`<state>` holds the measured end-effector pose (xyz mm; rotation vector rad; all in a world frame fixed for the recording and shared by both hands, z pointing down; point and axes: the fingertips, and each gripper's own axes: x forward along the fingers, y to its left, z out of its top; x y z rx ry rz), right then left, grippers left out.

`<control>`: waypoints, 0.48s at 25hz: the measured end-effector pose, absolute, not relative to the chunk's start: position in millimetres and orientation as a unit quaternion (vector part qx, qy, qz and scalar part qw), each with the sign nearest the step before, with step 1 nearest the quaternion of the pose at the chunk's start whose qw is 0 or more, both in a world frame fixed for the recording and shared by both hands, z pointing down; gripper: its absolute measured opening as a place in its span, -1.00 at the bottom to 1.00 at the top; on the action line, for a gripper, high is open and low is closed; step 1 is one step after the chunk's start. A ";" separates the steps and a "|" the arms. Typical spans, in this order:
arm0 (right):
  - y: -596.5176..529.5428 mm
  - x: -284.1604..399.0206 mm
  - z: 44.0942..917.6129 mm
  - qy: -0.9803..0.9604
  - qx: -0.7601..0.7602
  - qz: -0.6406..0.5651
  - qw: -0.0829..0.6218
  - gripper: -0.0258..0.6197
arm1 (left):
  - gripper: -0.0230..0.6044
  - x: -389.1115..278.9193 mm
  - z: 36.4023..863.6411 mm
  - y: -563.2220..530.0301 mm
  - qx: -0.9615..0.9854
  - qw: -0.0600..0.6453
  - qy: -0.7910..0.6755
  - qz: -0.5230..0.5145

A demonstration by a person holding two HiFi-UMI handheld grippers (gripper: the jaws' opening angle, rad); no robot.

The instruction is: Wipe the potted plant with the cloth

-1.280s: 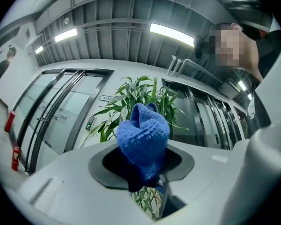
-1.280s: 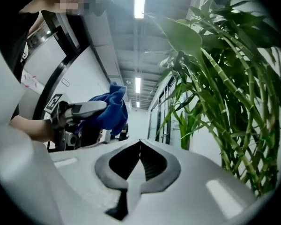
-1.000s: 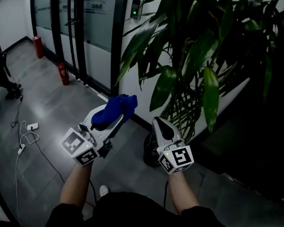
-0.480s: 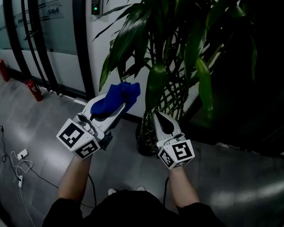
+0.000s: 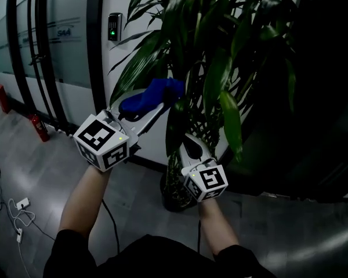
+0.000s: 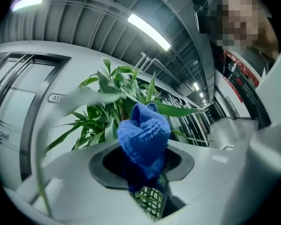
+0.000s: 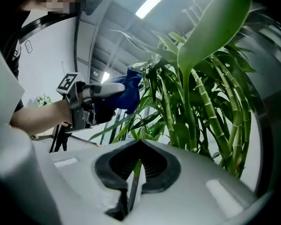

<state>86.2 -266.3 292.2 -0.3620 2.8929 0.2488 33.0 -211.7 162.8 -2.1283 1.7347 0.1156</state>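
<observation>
— What is held, and how?
— One bunched blue knitted cloth (image 5: pixel 156 91) is clamped in the jaws of the left gripper (image 5: pixel 153 106), raised among the leaves of the one tall green potted plant (image 5: pixel 220 57). The jaws of the right gripper (image 5: pixel 188 143) are pressed together, low by the stems.
— Any writing?
— A small wall plate (image 6: pixel 56 97) beginning "51" is made out. Two red fire extinguishers (image 5: pixel 39 126) are counted beyond.

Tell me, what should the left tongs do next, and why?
Probably ease the left tongs forward until the blue cloth presses on the broad leaf beside it: the cloth is clamped in the tongs and sits at the foliage.
</observation>
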 end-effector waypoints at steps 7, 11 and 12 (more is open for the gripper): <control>-276.3 67.1 260.9 0.981 -0.109 0.099 0.125 -0.91 | -0.43 43.5 163.9 -257.4 -0.769 0.187 0.607 -0.076; -281.2 62.9 255.2 0.981 -0.108 0.097 0.127 -0.91 | -0.43 56.4 179.7 -259.0 -0.764 0.205 0.594 -0.150; -281.6 63.0 256.1 0.981 -0.108 0.098 0.129 -0.91 | -0.43 59.7 184.3 -259.7 -0.760 0.211 0.591 -0.168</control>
